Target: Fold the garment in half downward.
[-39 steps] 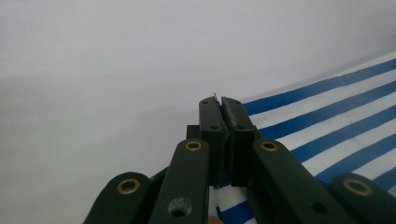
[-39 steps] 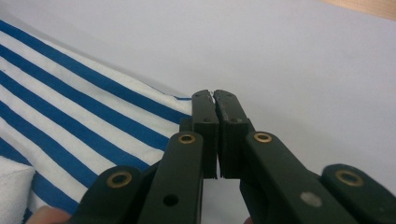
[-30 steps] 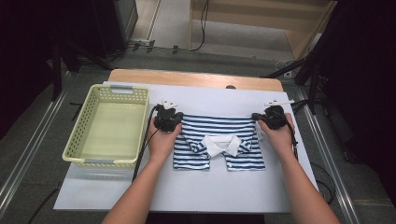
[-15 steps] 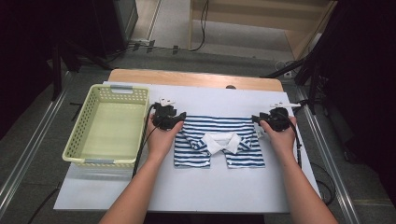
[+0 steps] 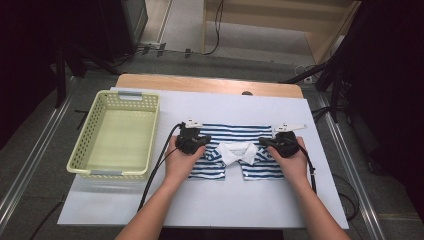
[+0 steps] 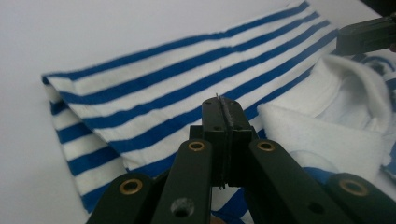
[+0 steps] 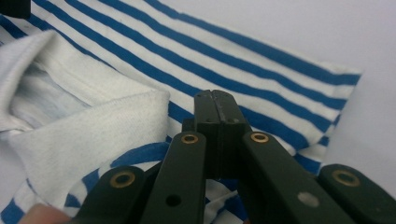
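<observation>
Both hands have drawn inward toward the white collar (image 5: 239, 150) since a second ago, and the fingers of the left gripper (image 6: 222, 111) and right gripper (image 7: 219, 105), having just been closing, now meet tip to tip with no cloth visibly caught between them. Folded into a compact rectangle, the striped polo shirt (image 5: 235, 134) lies at the middle of the white worktop (image 5: 320, 200). By my reading the folding looks nearly done, while the yellow basket (image 5: 80, 150) at nine o'clock of the shirt awaits it.
</observation>
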`<state>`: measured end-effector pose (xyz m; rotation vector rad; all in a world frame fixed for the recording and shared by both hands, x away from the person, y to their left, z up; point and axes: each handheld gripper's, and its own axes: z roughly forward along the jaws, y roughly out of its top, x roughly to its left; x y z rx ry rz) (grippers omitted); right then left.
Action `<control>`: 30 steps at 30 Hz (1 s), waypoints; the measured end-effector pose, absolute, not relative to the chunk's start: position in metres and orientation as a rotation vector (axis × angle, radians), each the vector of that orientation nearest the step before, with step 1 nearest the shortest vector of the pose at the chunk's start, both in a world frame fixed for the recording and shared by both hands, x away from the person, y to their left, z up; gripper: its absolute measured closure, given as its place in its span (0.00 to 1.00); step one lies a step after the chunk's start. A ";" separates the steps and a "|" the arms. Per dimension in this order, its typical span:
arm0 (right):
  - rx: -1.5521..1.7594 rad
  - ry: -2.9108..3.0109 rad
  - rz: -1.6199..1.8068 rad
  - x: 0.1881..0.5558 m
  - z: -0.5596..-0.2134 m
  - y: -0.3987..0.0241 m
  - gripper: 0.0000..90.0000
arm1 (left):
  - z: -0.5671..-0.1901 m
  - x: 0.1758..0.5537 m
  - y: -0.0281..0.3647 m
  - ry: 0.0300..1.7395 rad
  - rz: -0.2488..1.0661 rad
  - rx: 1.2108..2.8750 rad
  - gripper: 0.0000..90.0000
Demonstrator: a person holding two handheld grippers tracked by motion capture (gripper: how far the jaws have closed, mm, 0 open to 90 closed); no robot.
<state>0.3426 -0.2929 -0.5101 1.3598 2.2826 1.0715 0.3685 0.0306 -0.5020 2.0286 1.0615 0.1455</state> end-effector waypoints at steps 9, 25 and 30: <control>1.326 2.330 1.135 0.334 -0.511 -0.287 0.98 | -0.504 0.356 0.022 0.976 0.100 2.064 1.00; 1.146 2.283 1.326 0.290 -0.488 -0.296 0.98 | -0.486 0.316 0.031 0.783 0.071 2.005 1.00; 1.057 2.297 1.340 0.274 -0.481 -0.292 0.98 | -0.485 0.306 0.030 0.726 0.080 2.019 1.00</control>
